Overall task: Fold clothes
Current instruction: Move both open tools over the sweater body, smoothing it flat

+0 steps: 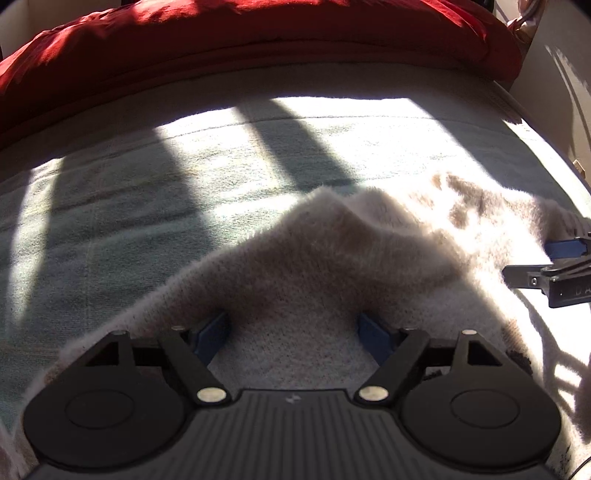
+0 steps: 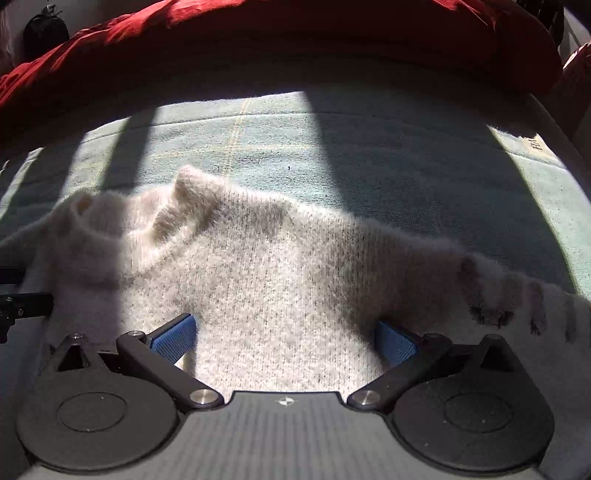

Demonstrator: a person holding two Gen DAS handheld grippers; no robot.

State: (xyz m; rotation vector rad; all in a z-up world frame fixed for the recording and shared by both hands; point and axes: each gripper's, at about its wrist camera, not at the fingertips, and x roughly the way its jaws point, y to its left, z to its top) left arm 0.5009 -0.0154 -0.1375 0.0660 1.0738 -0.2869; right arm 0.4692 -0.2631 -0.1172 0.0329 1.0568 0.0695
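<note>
Both hand-held grippers, left [image 1: 293, 328] and right [image 2: 286, 334], spread wide over fuzzy white sweater [image 2: 258, 280]

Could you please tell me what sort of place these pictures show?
Probably a bedroom: a fuzzy cream knitted sweater lies on a pale green blanket spread like bed covering, with a rumpled red duvet behind it.

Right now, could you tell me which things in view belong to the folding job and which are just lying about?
Part of the job:
- fuzzy white sweater, spread flat
- left gripper, open over the knit
- right gripper, open over the knit

Just lying about:
- pale green blanket underneath
- red bedding bunched at the far edge
- dark bag, far corner
</note>
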